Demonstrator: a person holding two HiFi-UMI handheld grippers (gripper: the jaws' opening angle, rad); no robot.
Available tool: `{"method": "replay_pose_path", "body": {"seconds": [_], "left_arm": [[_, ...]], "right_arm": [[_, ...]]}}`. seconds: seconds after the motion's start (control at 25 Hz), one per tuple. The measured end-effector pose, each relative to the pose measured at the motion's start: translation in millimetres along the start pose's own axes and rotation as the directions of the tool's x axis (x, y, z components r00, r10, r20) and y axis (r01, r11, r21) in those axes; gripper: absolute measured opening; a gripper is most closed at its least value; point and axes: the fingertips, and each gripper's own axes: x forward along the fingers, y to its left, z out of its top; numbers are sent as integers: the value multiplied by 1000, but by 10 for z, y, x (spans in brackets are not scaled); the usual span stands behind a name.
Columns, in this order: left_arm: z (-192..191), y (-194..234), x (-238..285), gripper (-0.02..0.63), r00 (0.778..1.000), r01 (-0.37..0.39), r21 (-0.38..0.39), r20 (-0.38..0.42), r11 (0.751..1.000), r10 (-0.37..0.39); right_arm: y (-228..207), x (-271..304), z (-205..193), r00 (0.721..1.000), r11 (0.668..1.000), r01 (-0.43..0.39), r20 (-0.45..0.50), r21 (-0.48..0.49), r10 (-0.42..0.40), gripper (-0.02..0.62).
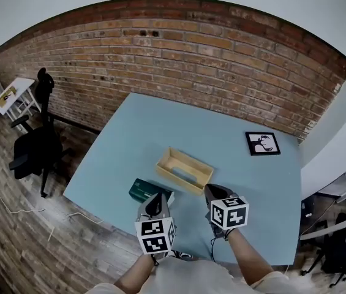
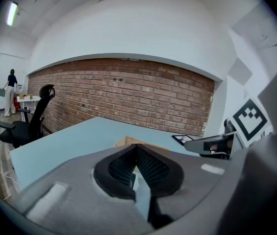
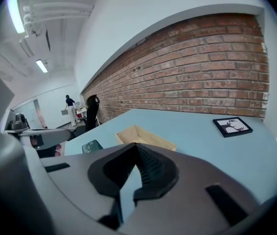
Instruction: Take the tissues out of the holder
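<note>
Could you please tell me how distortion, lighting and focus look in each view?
Head view: strong fisheye, the brick wall bows into an arch; even, soft light. Left gripper view: wall curves likewise, near fingers slightly soft, ceiling lamp glares top left. Right gripper view: black corners, tube light blown out.

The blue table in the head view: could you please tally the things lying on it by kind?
Wooden holder: 1
Dark green pack: 1
Framed picture: 1
Total: 3
</note>
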Motion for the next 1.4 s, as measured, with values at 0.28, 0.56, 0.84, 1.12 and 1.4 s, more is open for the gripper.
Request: {"method": "replay_pose_path", "body": {"seconds": [0.28, 0.56, 0.84, 1.12, 1.4], "left_arm": [[-8, -69, 58, 8, 1000, 20, 8, -7, 1000, -20], [-17, -61, 116, 8, 1000, 24, 4, -13, 1000, -24], [15, -23, 154, 8, 1000, 21, -1, -7, 1000, -21], [3, -18, 162, 8, 1000, 20, -8, -9, 1000, -20], [-38, 17, 145, 8, 1000, 14, -18, -16, 1000, -15]], "right_arm": [[-33, -66, -80, 1000, 1000, 20, 4, 15, -20, 5], [-49, -57, -60, 999, 999, 36, 16, 0, -36, 5], [-13, -21, -84, 1000, 1000, 30, 8, -5, -30, 5], [-29, -31, -66, 999, 999, 37, 9, -4, -37, 5], [-24, -39, -86, 999, 999, 43, 1, -8, -43, 5]]}}
